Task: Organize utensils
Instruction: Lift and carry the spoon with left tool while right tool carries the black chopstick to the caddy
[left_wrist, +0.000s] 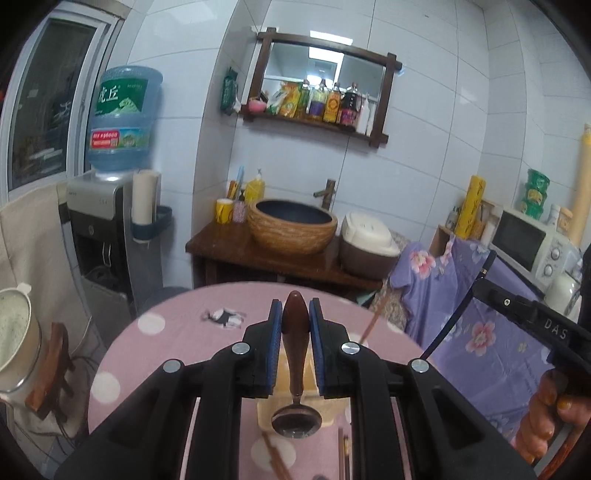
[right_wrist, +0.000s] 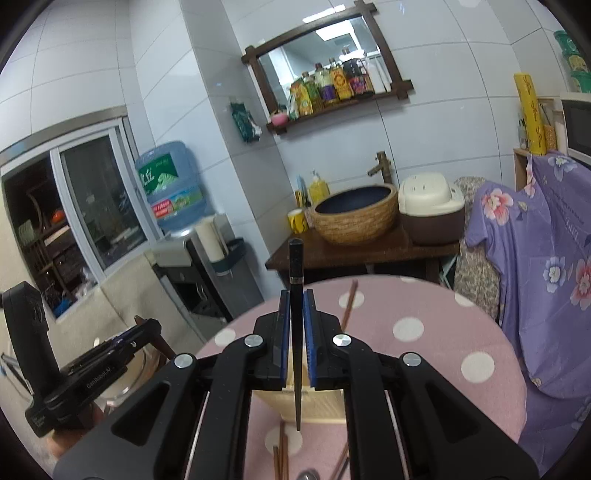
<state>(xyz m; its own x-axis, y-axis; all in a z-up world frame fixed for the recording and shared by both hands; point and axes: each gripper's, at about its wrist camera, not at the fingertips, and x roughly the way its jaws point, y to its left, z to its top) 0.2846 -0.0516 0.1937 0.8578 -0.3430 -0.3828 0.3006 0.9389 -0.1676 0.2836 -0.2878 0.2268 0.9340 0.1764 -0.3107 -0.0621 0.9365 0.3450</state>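
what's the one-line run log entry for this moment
left gripper: shut on spoon | right gripper: shut on black chopstick | both above holder | loose chopsticks on table

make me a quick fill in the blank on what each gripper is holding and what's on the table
1. The left gripper is shut on a wooden-handled ____, bowl end hanging down.
2. The right gripper is shut on a single black ____.
3. The tablecloth is pink with ____ dots.
4. Brown chopsticks lie loose on the ____, in front of the pale wooden holder.

Missing words: spoon; chopstick; white; table
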